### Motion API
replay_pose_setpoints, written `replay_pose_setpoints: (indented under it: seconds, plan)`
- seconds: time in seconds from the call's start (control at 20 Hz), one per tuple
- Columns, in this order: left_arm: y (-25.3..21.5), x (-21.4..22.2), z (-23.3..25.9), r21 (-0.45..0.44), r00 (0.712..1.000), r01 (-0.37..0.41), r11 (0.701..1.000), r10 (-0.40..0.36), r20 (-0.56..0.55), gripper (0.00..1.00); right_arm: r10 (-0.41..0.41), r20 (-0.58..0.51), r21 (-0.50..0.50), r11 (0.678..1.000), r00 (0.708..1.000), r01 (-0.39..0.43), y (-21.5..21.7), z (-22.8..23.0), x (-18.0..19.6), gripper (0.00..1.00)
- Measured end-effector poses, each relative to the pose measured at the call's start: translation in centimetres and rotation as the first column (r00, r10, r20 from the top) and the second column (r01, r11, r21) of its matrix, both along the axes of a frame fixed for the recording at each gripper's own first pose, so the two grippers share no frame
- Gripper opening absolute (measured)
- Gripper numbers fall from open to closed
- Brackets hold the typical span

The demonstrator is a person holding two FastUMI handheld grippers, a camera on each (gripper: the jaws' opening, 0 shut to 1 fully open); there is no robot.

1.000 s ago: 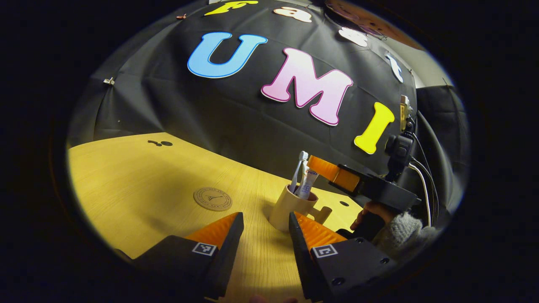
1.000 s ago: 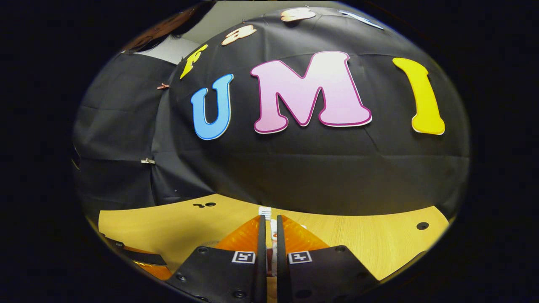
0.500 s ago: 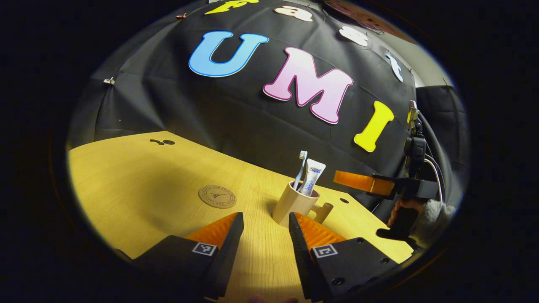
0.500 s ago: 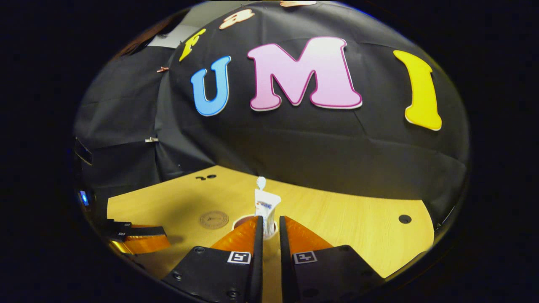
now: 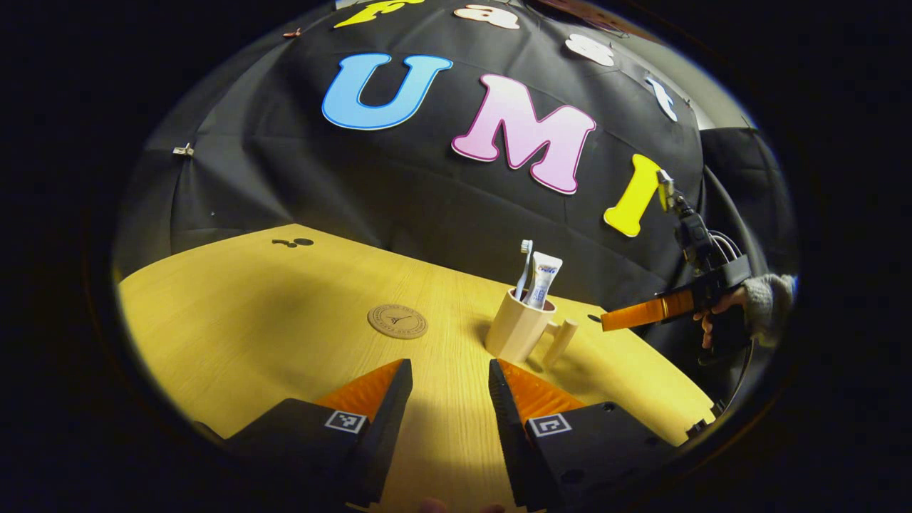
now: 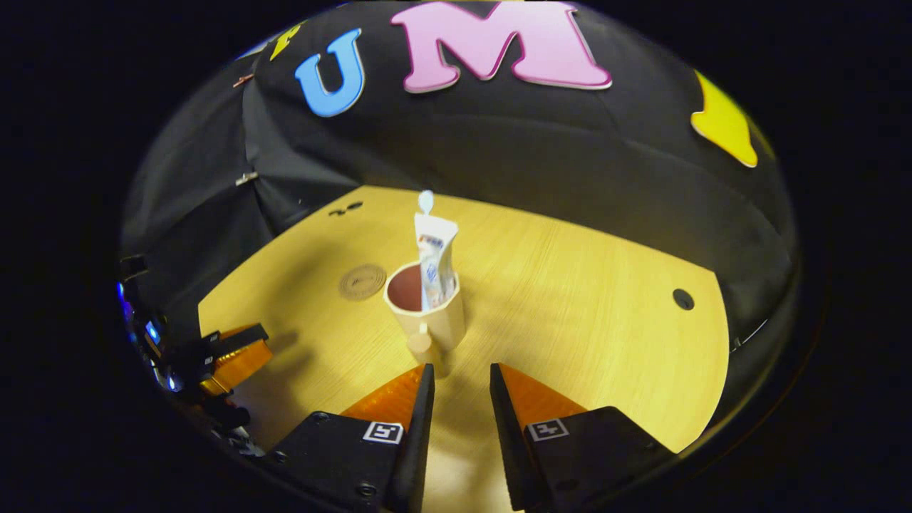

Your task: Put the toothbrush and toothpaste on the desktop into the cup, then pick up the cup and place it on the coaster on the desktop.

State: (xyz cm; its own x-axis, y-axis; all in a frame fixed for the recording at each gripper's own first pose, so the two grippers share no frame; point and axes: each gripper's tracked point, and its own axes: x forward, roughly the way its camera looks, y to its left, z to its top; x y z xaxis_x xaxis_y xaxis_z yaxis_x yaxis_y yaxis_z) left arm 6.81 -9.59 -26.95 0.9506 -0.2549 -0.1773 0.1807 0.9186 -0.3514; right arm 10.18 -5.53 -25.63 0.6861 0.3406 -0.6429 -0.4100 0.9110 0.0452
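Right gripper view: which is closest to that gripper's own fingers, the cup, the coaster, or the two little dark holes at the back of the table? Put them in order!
From the right gripper:
1. The cup, just ahead of the fingertips, handle toward them.
2. The coaster, farther on and to the left.
3. The two dark holes, near the table's back edge, by the black cloth.

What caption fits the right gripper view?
Open right gripper behind cup holding toothpaste, coaster beyond.

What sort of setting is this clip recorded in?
Most likely a staged recording booth, not a real bathroom: a black cloth wall backs a bare wooden desktop that holds only a cup with toothbrush and toothpaste, plus a coaster.
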Motion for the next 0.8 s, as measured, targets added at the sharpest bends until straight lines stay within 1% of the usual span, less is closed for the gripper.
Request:
replay_pose_setpoints:
  seconds: [0.05,0.15,0.3,0.35,0.4,0.45,0.5,0.55,0.8]
  plan:
    - [0.3,-0.2,-0.1,0.01,1.0,0.0,1.0,0.0,-0.004,0.68,0.015,-0.041,-0.016,1.0,0.999,-0.016,0.6,-1.0,-0.2,0.48]
    - [1.1,-0.7,-0.1,0.037,1.0,-0.005,0.999,0.005,-0.011,0.68,0.036,-0.108,-0.049,0.998,0.994,-0.041,1.2,-2.3,-0.6,0.48]
    - [2.4,-1.4,0.0,0.053,1.0,-0.019,0.998,0.02,-0.009,0.68,0.026,-0.207,-0.089,0.995,0.978,-0.045,2.3,-4.6,-0.1,0.49]
    - [2.8,-1.6,0.0,0.054,1.0,-0.025,0.998,0.025,-0.011,0.68,0.022,-0.228,-0.095,0.994,0.973,-0.045,2.6,-5.2,0.2,0.41]
    - [3.2,-1.7,-0.1,0.054,0.999,-0.032,0.998,0.033,-0.016,0.68,0.022,-0.246,-0.11,0.993,0.969,-0.05,2.7,-5.7,0.5,0.49]
    - [3.5,-1.9,-0.2,0.052,0.999,-0.038,0.998,0.039,-0.021,0.68,0.022,-0.254,-0.123,0.991,0.967,-0.055,2.9,-6.1,1.0,0.49]
    - [3.9,-2.1,-0.5,0.049,0.999,-0.046,0.998,0.047,-0.027,0.68,0.021,-0.259,-0.139,0.988,0.966,-0.059,3.2,-6.5,1.5,0.41]
    - [4.2,-2.0,-0.8,0.047,0.998,-0.052,0.998,0.054,-0.033,0.68,0.023,-0.267,-0.151,0.986,0.963,-0.066,3.4,-6.8,1.8,0.5]
    - [5.9,-2.1,-1.4,0.038,0.994,-0.094,0.995,0.096,-0.047,0.68,0.036,-0.297,-0.202,0.974,0.954,-0.099,4.5,-8.3,3.1,0.52]
